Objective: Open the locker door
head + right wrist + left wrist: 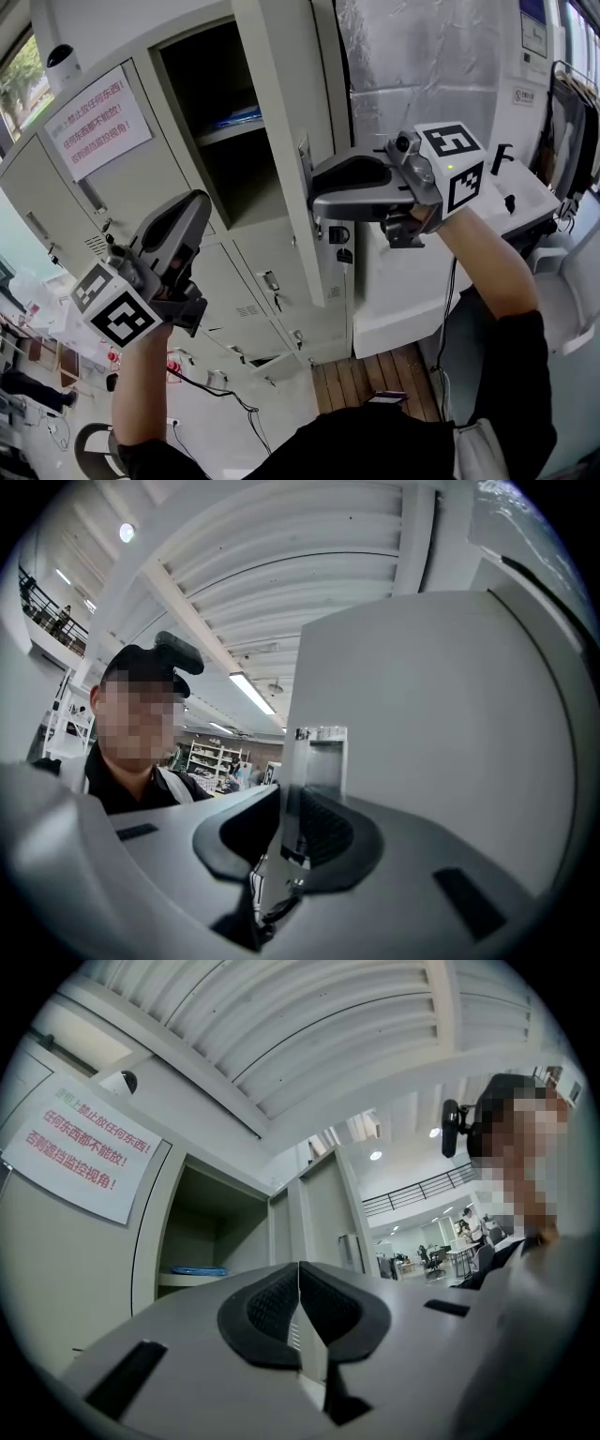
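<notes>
The grey locker door [281, 112] stands swung out, edge-on in the head view, and its compartment [220, 169] is open. A flat blue thing [236, 116] lies on the shelf inside. My right gripper [314, 192] points level at the door's free edge. Its pads are closed on the metal latch plate [314, 761] of that door [431, 714]. My left gripper [202, 204] hangs lower left, in front of the closed lockers, touching nothing. Its pads [323, 1307] meet, with nothing between them. The open compartment [211, 1232] shows beyond it.
A white paper sign with red print [98, 122] is stuck on the closed locker door to the left. Smaller closed doors [272, 281] lie below. A white cabinet [412, 281] stands close to the right of the open door, and clothes hang on a rack [572, 122] beyond.
</notes>
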Tool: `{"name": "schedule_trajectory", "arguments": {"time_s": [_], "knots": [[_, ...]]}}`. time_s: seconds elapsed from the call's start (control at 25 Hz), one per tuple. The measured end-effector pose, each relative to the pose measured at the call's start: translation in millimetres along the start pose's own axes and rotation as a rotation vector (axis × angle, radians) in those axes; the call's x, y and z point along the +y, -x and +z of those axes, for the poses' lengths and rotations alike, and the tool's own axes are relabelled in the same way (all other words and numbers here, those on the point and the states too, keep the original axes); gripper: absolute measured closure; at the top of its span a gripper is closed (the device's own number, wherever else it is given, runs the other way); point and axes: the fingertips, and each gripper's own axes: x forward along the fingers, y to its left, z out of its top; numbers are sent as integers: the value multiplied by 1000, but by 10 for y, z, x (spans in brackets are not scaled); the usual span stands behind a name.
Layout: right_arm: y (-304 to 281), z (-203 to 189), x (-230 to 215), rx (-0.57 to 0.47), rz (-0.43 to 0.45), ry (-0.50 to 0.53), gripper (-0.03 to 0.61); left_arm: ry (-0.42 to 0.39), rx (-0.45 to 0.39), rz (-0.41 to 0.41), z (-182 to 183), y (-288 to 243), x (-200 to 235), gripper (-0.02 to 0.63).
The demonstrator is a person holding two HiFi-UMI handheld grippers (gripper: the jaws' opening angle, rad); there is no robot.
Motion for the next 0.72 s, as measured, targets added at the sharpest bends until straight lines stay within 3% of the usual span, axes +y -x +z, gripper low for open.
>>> {"name": "schedule_trajectory", "arguments": {"time_s": [0.24, 0.72], "knots": [[156, 20, 84, 6, 62, -7, 502, -13, -11, 34, 10, -16, -51, 597], [459, 62, 220, 3, 146, -11, 495, -32, -5, 24, 47, -126, -237, 597]]}}
